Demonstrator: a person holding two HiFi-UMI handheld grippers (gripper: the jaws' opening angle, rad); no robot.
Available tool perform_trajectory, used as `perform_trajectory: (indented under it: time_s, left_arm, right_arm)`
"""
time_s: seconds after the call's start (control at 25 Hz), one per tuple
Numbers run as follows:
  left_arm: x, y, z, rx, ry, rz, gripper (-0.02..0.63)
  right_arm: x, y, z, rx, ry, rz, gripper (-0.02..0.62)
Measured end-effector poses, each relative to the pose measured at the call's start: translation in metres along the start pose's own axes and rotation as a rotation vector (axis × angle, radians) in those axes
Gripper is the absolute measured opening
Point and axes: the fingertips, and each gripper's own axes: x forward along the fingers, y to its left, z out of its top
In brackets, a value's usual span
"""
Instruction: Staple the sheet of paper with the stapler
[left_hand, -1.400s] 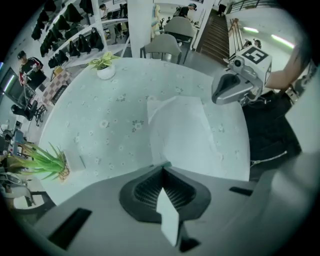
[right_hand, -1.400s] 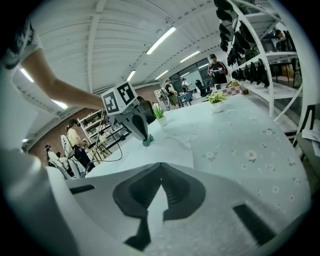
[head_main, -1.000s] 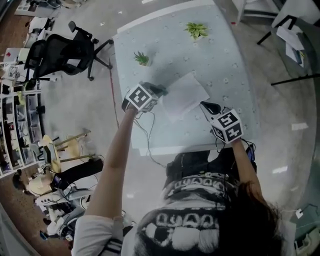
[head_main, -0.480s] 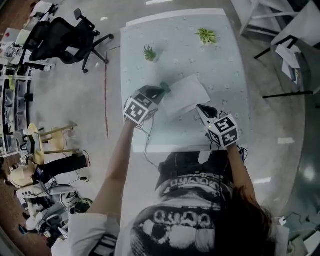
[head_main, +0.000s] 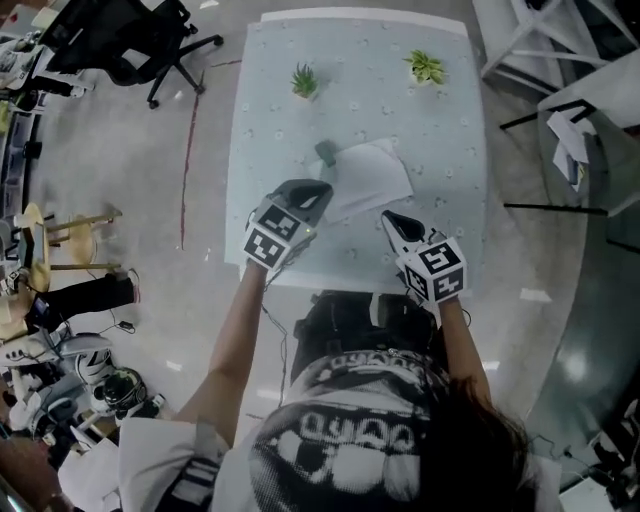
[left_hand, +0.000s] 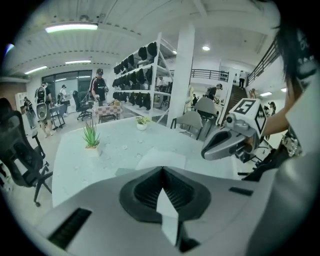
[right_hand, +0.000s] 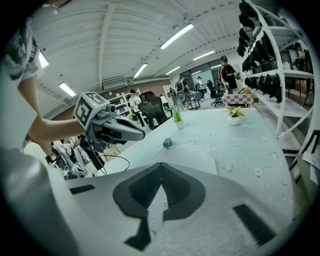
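Note:
A white sheet of paper (head_main: 368, 178) lies in the middle of the pale table (head_main: 262, 130). A small dark stapler (head_main: 326, 152) sits at the sheet's far left corner, touched by neither gripper. My left gripper (head_main: 325, 187) is shut and empty, its tip just near of the stapler by the paper's left edge. My right gripper (head_main: 385, 215) is shut and empty, near the sheet's near edge. The right gripper view has the stapler (right_hand: 167, 143), the paper (right_hand: 195, 152) and the left gripper (right_hand: 112, 127) beyond my jaw tip (right_hand: 161, 164). The left gripper view has the paper (left_hand: 162, 159) past its tip (left_hand: 162, 169).
Two small potted plants (head_main: 304, 79) (head_main: 426, 67) stand at the table's far end. A black office chair (head_main: 125, 30) is on the floor at the far left. Shelving and several people show in the background of the left gripper view.
Both grippers have drawn back toward the table's near edge. The left gripper's tip, earlier at the stapler, now stands apart from it, and the stapler rests by the paper's corner.

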Motion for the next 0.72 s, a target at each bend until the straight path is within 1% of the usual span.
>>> perform_trajectory:
  time_s: [0.2,0.32,0.44,0.6,0.72]
  left_arm:
    - [-0.02,-0.03,-0.004,-0.073,-0.046,0.053,0.003]
    - [-0.033,-0.051,-0.004,-0.094,-0.068,0.097,0.003]
    - [-0.047,-0.078,-0.009,-0.117,-0.078,0.143,0.003]
    - [-0.062,-0.11,-0.01,-0.172,-0.12,0.2,0.003]
    - [-0.074,-0.136,-0.012,-0.191,-0.14,0.236,0.003]
  right_arm:
    - [-0.016,0.014,-0.005,-0.06,0.011,0.048,0.005]
    - [-0.033,0.02,-0.007,-0.094,0.003,0.061,0.005]
    - [-0.054,0.03,-0.013,-0.11,-0.015,0.081,0.005]
    - [-0.081,0.04,-0.022,-0.127,-0.049,0.106,0.005]
    - [-0.101,0.052,-0.028,-0.15,-0.071,0.123,0.005]
